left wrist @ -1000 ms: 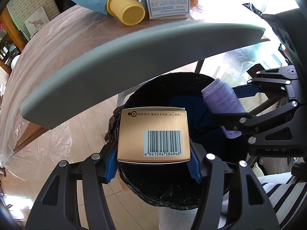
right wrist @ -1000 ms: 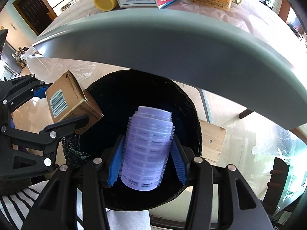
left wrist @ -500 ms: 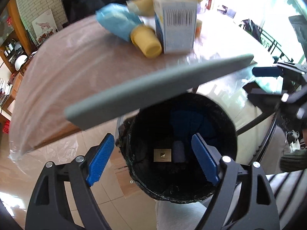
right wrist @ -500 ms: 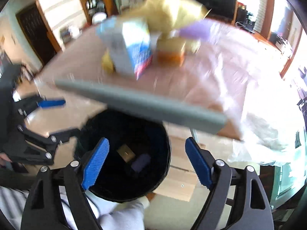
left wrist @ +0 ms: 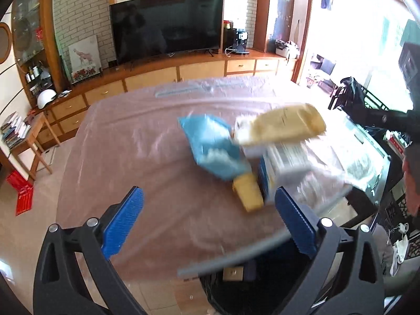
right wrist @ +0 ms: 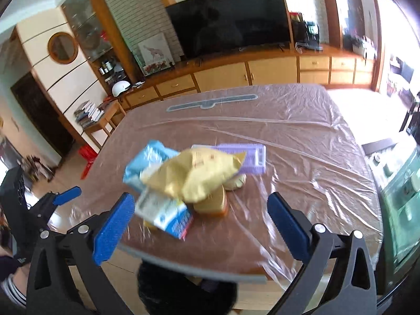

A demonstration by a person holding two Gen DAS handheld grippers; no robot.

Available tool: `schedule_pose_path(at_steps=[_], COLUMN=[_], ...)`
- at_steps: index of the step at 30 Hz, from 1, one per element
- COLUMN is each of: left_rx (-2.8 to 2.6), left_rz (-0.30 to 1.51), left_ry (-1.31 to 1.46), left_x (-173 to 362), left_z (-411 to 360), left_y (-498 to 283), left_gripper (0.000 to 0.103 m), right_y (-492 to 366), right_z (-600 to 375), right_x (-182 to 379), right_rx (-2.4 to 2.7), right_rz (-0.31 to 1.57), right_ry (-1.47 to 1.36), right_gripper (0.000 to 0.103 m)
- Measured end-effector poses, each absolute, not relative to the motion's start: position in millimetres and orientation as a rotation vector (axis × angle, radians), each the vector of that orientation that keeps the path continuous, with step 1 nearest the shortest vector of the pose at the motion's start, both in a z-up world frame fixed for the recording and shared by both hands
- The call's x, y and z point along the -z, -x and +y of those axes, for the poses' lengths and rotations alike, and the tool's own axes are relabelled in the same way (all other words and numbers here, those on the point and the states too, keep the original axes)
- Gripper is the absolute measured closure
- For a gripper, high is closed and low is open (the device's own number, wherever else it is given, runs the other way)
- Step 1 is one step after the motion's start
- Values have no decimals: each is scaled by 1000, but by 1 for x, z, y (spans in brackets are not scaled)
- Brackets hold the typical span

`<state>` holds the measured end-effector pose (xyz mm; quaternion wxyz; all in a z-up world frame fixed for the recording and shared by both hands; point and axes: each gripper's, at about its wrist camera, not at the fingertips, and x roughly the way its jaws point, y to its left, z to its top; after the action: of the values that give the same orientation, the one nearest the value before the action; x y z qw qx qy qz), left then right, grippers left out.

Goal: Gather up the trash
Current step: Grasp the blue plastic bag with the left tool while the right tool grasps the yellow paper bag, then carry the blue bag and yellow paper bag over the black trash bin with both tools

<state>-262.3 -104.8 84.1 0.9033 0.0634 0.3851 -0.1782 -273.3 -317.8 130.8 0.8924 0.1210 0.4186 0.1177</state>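
A pile of trash lies on the plastic-covered brown table (left wrist: 136, 157): a blue bag (left wrist: 212, 147), a yellow bag (left wrist: 281, 127), a yellow cup (left wrist: 249, 193) on its side and a white and blue carton (left wrist: 283, 168). In the right wrist view I see the yellow bag (right wrist: 194, 176), blue bag (right wrist: 147, 162), carton (right wrist: 168, 212), a purple pack (right wrist: 244, 157) and an orange tub (right wrist: 212, 204). My left gripper (left wrist: 210, 225) is open and empty above the table's near edge. My right gripper (right wrist: 199, 223) is open and empty, just short of the pile. The black bin (left wrist: 262, 288) stands below the table edge with a gold box (left wrist: 232, 273) inside.
The bin (right wrist: 183, 288) also shows under the table edge in the right wrist view. A TV (left wrist: 165, 26) and wooden cabinets (left wrist: 157, 78) line the far wall. A small side table with books (left wrist: 26, 136) stands at the left. The left gripper (right wrist: 47, 204) shows at the left of the right wrist view.
Both grippers let go of the gold box and the purple roll, which dropped into the bin. Both then opened wide and rose from over the bin to face the table and the pile.
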Motion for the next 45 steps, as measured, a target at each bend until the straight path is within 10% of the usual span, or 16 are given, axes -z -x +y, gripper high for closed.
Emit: schedule_pose_path(at_steps=[22,33,45], left_rx=[471,545,484], left_rz=[1006,1095,988], left_ry=[29,151,149], left_x=[-48,-28,-51], left_z=[-101,-96,-86], left_y=[131,115,133], left_gripper=[3,39,45], right_y=[209,204,209], right_z=[-297,-307,-309], right_x=[-78,-61,-73], right_rx=[-218,-287,-313], right_rz=[994,1006,933], right_ry=[-463,-641,-624], right_gripper=[5,40,51])
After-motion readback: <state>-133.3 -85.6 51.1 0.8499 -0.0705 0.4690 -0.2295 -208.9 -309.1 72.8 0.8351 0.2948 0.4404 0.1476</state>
